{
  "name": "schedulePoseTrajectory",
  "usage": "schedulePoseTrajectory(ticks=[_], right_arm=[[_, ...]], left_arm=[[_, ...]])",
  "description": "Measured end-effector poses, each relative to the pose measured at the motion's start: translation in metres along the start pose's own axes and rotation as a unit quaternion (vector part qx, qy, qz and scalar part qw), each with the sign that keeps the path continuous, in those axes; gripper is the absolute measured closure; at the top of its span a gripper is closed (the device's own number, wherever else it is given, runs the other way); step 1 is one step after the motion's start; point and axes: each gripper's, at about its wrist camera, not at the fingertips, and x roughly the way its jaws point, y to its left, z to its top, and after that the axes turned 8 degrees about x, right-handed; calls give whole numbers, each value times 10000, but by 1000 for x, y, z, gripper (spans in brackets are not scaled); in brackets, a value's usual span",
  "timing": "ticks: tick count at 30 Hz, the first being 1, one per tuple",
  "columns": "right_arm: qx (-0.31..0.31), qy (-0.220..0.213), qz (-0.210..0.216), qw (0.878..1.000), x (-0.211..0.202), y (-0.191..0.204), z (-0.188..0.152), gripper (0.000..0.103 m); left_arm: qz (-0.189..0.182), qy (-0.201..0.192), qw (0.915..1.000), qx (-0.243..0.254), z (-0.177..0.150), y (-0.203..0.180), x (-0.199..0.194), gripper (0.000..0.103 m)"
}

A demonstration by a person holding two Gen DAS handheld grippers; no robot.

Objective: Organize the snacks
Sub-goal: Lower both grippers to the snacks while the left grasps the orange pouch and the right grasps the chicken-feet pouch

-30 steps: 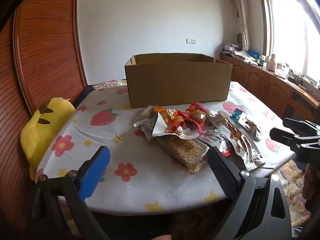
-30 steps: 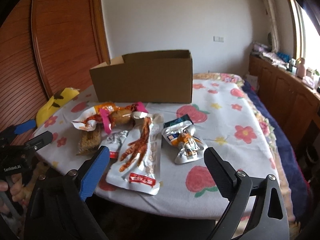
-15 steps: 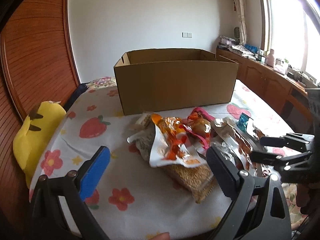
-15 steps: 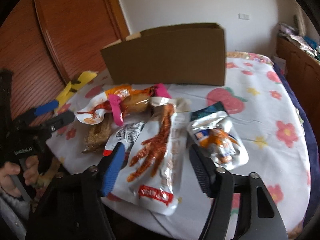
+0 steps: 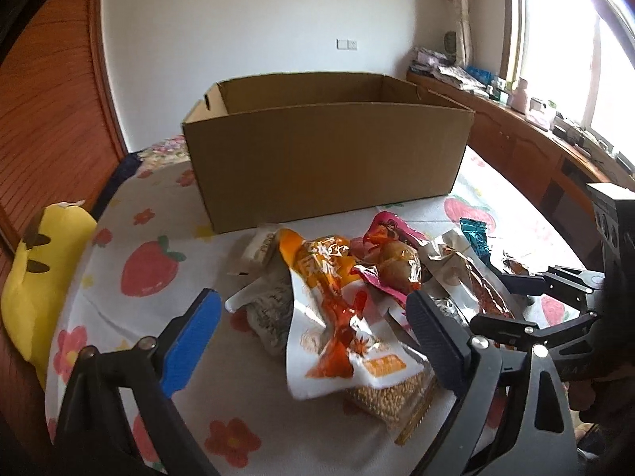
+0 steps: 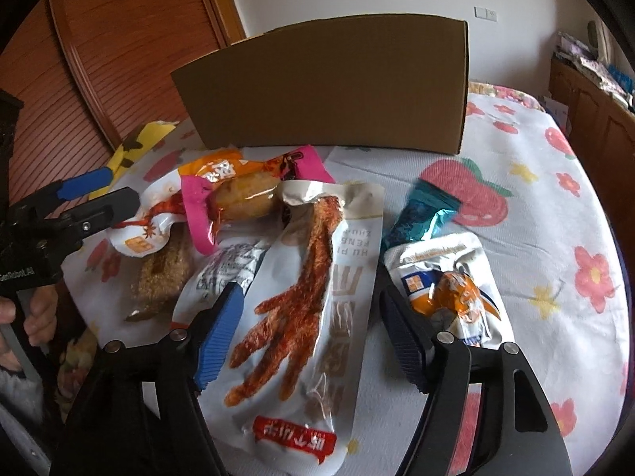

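A pile of snack packets lies on the flowered cloth in front of an open cardboard box [image 5: 325, 158], also in the right wrist view [image 6: 325, 83]. My left gripper [image 5: 313, 317] is open over a white and orange packet [image 5: 337, 317] that lies on a bag of grain bars [image 5: 389, 396]. My right gripper [image 6: 309, 313] is open and straddles a long white chicken-feet packet [image 6: 309, 309]. A pink-wrapped bun [image 6: 246, 198], a teal wrapper [image 6: 420, 214] and a small white and orange packet [image 6: 448, 289] lie close by.
A yellow plush toy [image 5: 35, 277] lies at the table's left edge. A wooden wall panel [image 5: 47, 99] stands on the left. A low wooden cabinet [image 5: 535, 146] with clutter runs under the window on the right.
Both grippers have moved forward and down toward the snack pile. The right one now straddles the chicken-feet packet and the left one hangs over the white and orange packet.
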Motion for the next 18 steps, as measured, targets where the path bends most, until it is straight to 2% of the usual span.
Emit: schedulePoseTrajectory(ticks=[8, 13, 18], right_arm=[[-78, -100, -31, 9999, 5, -1, 3, 28], [-158, -188, -87, 9997, 8, 4, 2, 28], [-172, -207, -68, 9996, 7, 3, 1, 28]], left_arm=[[37, 319, 9989, 335, 5, -2, 15, 16], [-108, 616, 9975, 319, 3, 5, 26, 28], [-391, 745, 9963, 158, 10, 8, 35, 46]])
